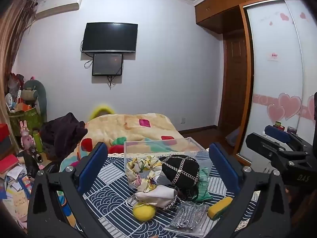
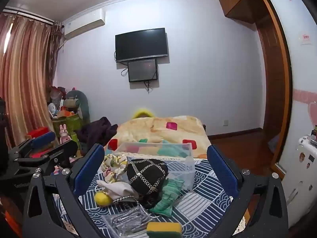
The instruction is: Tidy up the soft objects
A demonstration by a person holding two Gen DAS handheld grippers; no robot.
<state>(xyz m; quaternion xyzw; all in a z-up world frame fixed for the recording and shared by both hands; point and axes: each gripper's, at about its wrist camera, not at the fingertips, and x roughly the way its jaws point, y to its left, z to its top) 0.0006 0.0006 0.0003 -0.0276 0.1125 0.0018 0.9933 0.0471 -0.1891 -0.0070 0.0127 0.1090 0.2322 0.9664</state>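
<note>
**Soft pile between open tongs, both sides**

Left gripper (image 1: 157, 165): blue pads (image 1: 94, 163) spread wide apart, clamped on nothing. Right gripper (image 2: 155, 167): likewise spread wide, nothing between the pads (image 2: 89, 167) but air.

In the left wrist view, framed between the pads, a heap on the blue-and-white patterned cloth (image 1: 111, 180):
- clear plastic box (image 1: 158, 148) at 12 o'clock of the heap, farthest from the camera, with the floral fabric piece (image 1: 143, 170) draped over its near left wall
- black bag with chain lattice (image 1: 180, 170) at centre, leaning against the box (touching it)
- white cloth pouch (image 1: 158, 195) at 6 o'clock of the black bag, just beside it
- yellow felt ball (image 1: 144, 212) at 7 o'clock, touching the pouch
- green folded cloth (image 1: 203, 186) at 4 o'clock of the bag, partly under it
- clear packet of grey items (image 1: 188, 216) nearest the camera, at 6 o'clock
- yellow-and-green sponge (image 1: 220, 208) at 5 o'clock, close to the right pad

Same heap in the right wrist view, seen from the other side: black bag (image 2: 146, 176) central, floral fabric (image 2: 114, 164) at 10 o'clock near the left pad, yellow ball (image 2: 103, 198) at 8 o'clock, green cloth (image 2: 170, 194) at 4 o'clock, sponge (image 2: 164, 229) at 6 o'clock at the frame's lower edge.

Beyond the cloth at 12 o'clock, a patchwork blanket (image 1: 126, 127); on the wall above, a dark television (image 1: 110, 37).
</note>
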